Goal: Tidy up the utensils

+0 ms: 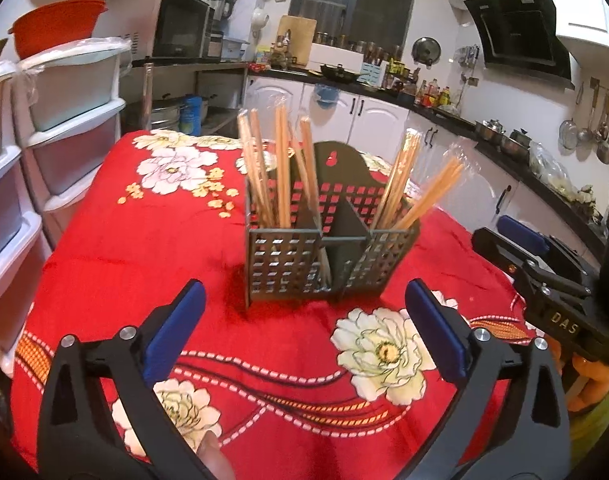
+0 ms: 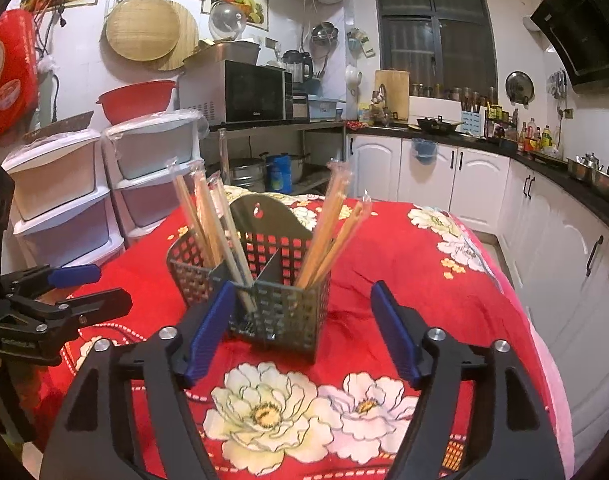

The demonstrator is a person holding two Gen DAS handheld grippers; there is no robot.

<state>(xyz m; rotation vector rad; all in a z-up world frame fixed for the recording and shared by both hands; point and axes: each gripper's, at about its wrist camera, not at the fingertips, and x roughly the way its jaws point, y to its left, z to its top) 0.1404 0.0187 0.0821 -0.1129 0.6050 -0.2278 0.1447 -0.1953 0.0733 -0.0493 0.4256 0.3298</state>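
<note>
A grey perforated utensil caddy [image 1: 300, 264] [image 2: 280, 312] with dividers stands on the red floral tablecloth [image 1: 144, 240] [image 2: 404, 264]. Several wrapped wooden chopsticks stand in its left compartment [image 1: 280, 172] [image 2: 212, 220] and several in its right compartment [image 1: 420, 196] [image 2: 332, 232]. My left gripper [image 1: 304, 304] is open and empty, just in front of the caddy. My right gripper [image 2: 302, 304] is open and empty, close in front of the caddy. The right gripper shows at the right edge of the left wrist view [image 1: 544, 264]. The left gripper shows at the left edge of the right wrist view [image 2: 64, 292].
White plastic drawer units [image 1: 64, 120] [image 2: 84, 200] stand to the left of the table. White kitchen cabinets and a dark counter [image 2: 544, 200] run along the right. A steel shelf with a microwave [image 2: 256, 92] is behind the table.
</note>
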